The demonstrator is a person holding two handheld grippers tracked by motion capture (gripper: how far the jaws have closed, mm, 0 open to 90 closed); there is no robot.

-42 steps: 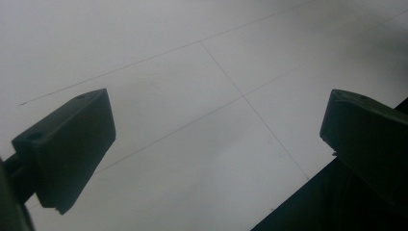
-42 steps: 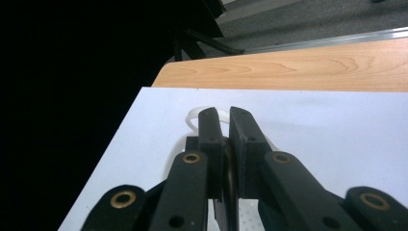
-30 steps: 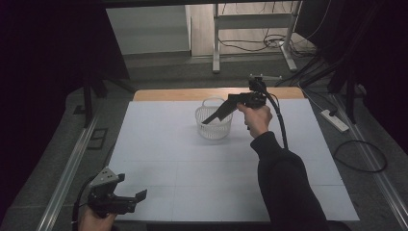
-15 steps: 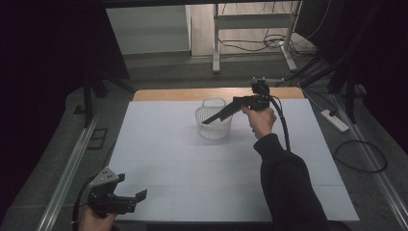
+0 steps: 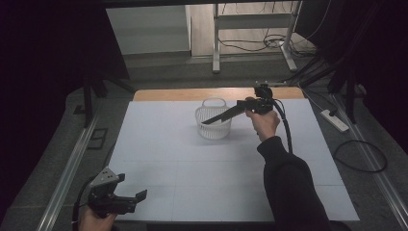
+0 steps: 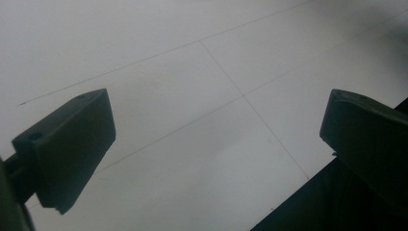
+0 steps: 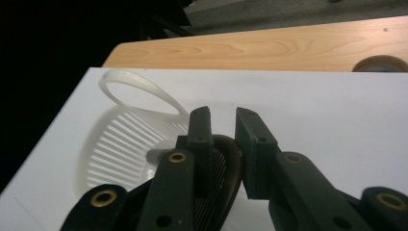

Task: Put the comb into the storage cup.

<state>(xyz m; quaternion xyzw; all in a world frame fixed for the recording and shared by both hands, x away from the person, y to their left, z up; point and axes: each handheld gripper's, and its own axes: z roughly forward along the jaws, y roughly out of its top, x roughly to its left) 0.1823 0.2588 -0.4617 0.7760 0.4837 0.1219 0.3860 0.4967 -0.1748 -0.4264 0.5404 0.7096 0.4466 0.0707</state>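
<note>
High view: the right claw hangs over the white basket, its tips just above the rim; its jaws have just been opening, a narrow gap between them and nothing gripped. A brown object lies in the basket directly beneath. Left claw rests released at the counter's near edge.

Spread tongs over white table

My table, wooden top showing as a strip at its far edge, white gridded sheet laid over the rest, my white slatted basket with loop handle standing on the sheet near the far edge
</note>
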